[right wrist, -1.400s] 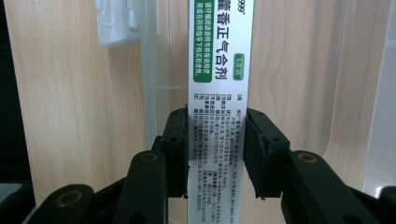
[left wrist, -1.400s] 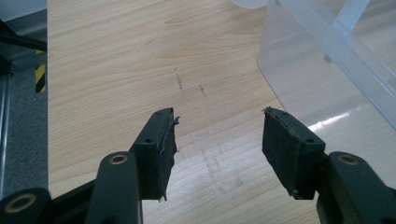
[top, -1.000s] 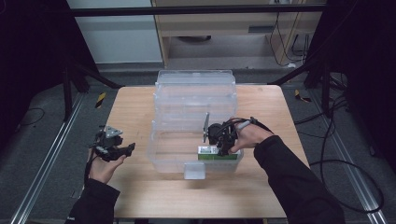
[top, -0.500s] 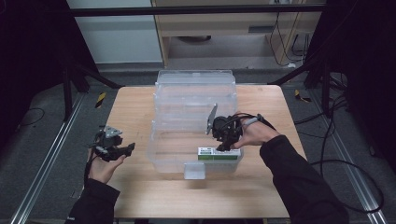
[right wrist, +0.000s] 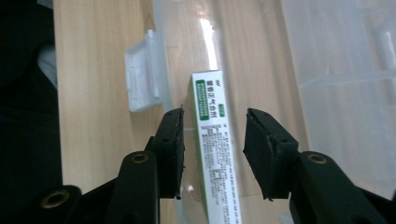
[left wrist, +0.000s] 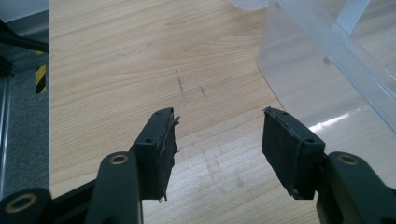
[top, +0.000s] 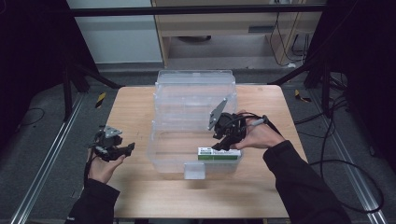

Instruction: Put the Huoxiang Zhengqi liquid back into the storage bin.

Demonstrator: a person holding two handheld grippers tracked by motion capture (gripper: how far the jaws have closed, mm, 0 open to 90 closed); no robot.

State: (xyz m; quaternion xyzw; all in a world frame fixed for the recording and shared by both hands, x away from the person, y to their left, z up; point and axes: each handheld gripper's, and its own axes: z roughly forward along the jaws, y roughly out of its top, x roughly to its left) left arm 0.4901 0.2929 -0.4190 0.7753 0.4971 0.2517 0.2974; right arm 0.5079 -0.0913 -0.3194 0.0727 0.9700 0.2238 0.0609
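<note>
The right gripper [right wrist: 212,154] has just been opening over the green-and-white box [right wrist: 214,140], apparently released in the clear bin [top: 161,140] (near the bench's front edge); lift straight up. The left gripper [left wrist: 217,149] waits wide, empty.

- A pale wooden worktop [top: 140,112] stands on a grey speckled floor [top: 42,154].
- At 12 o'clock, a light wood cabinet [top: 224,23] stands beside a white panel [top: 112,32].
- At 3 o'clock, black cables [top: 336,140] trail over the floor.
- At 9 o'clock, a metal rail [top: 46,158] runs along the floor.
- The edges of the room are dark.
</note>
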